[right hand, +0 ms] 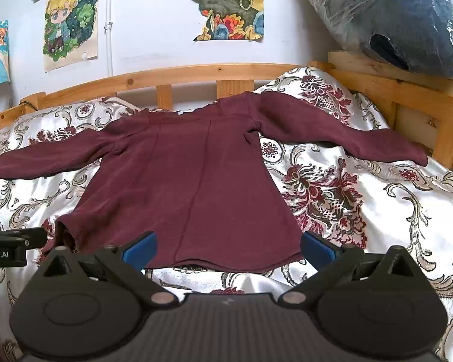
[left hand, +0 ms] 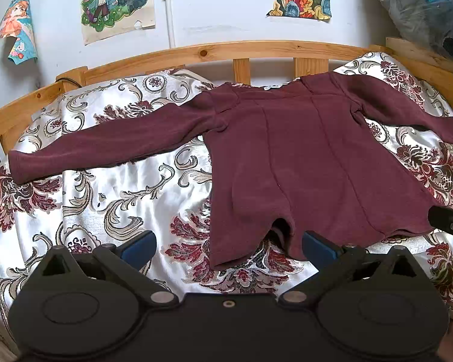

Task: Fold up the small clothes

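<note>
A small maroon long-sleeved top [left hand: 302,163] [right hand: 190,181] lies flat on the bed, back up, with both sleeves spread out to the sides and the hem toward me. My left gripper [left hand: 228,249] is open just in front of the hem's left corner, which lies between its blue pads [left hand: 140,247]. My right gripper [right hand: 228,249] is open too, and the right part of the hem lies between its blue pads [right hand: 317,249]. Neither holds any cloth. Each gripper shows at the edge of the other's view.
A cream bedspread [left hand: 111,199] [right hand: 362,211] with a red and grey floral pattern covers the bed. A wooden rail [left hand: 226,49] [right hand: 196,74] runs behind it below a white wall with posters. At the right rests a plastic-wrapped dark bundle [right hand: 407,21].
</note>
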